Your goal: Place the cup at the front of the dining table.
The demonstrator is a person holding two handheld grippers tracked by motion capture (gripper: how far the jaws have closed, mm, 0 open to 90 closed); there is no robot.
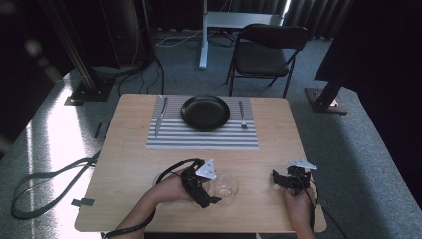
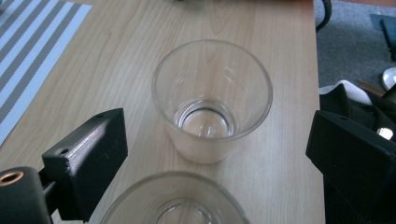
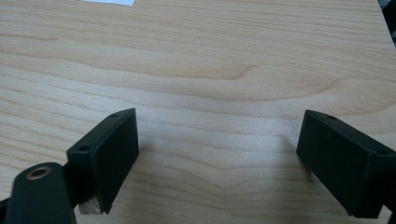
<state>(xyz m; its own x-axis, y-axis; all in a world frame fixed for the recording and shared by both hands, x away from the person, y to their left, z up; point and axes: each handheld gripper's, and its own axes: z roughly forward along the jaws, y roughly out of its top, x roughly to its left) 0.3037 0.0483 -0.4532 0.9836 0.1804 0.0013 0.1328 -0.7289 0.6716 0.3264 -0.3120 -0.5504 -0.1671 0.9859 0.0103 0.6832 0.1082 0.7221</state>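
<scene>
Step in hand, as I read it: going for a glass to finish the place setting. The left hand-held gripper [image 1: 211, 191] sits w/ jaws spread, nothing pinched. In the left gripper view two clear glasses show: a far glass [image 2: 212, 100] standing upright on the tabletop [image 2: 261, 28] ahead of the jaws, and a near glass [image 2: 173, 198] whose rim sits low between them (pads don't touch it, as far as I can tell). In the high view a glass [image 1: 225, 188] stands just beside that gripper, near the front edge, well apart from the striped mat [image 1: 201, 134] w/ black plate [image 1: 205, 112], knife [image 1: 159, 117] and fork [image 1: 242, 114].

Next move likely calls for centering the jaws on one glass wall, then closing gently; glass is slick, so squeeze square.

Pose: left forearm comes in from the bottom, gripper angled right toward the glass. Right hand-held gripper [image 1: 288, 180] rests low over bare wood, jaws wide apart, holding nothing.
</scene>
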